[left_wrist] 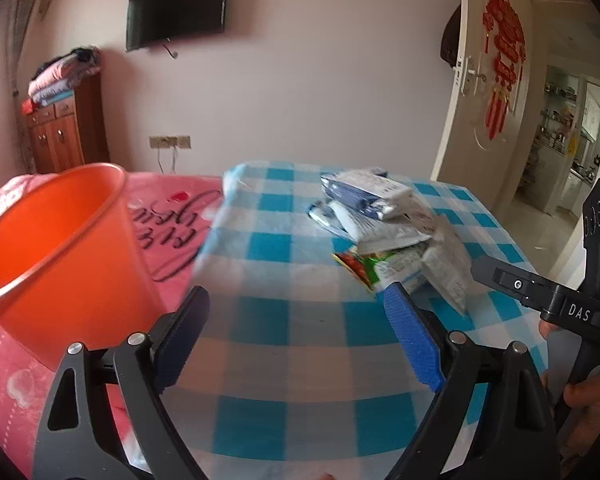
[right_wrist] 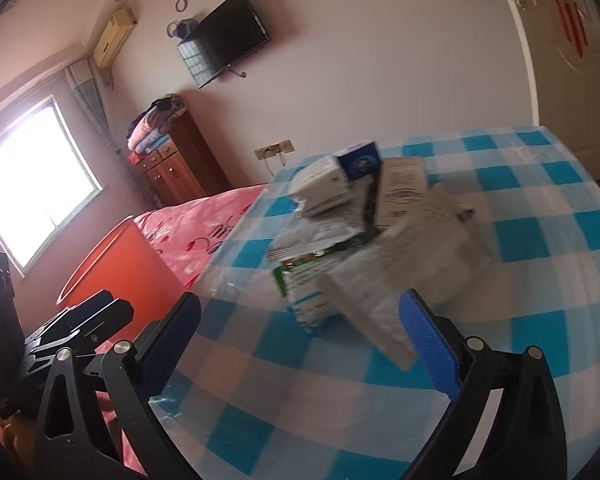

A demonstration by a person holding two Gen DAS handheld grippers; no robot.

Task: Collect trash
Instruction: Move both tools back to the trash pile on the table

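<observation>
1. Facing a bed from two wrist cameras: a blue-and-white checked cloth (left_wrist: 284,248) lies over a pink bedspread (left_wrist: 168,208).
2. Near the middle of the cloth sits a loose pile of trash (left_wrist: 392,232): white and blue packets, small cartons, and a green-and-red wrapper (left_wrist: 364,268) at its near edge.
3. An orange bucket (left_wrist: 52,248) stands on the left, well apart from the pile.
4. The left gripper (left_wrist: 296,336) has its blue pads spread wide, nothing between them, just short of the pile.
5. The right gripper (right_wrist: 300,344) is likewise spread and empty, with the nearest pale packet (right_wrist: 376,304) reaching in between its pads.
6. Risks, as I judge them: the pile is stacked loosely, so closing on one packet could topple others; thin wrappers could slip free; and the soft cloth could bunch into the pads.
</observation>
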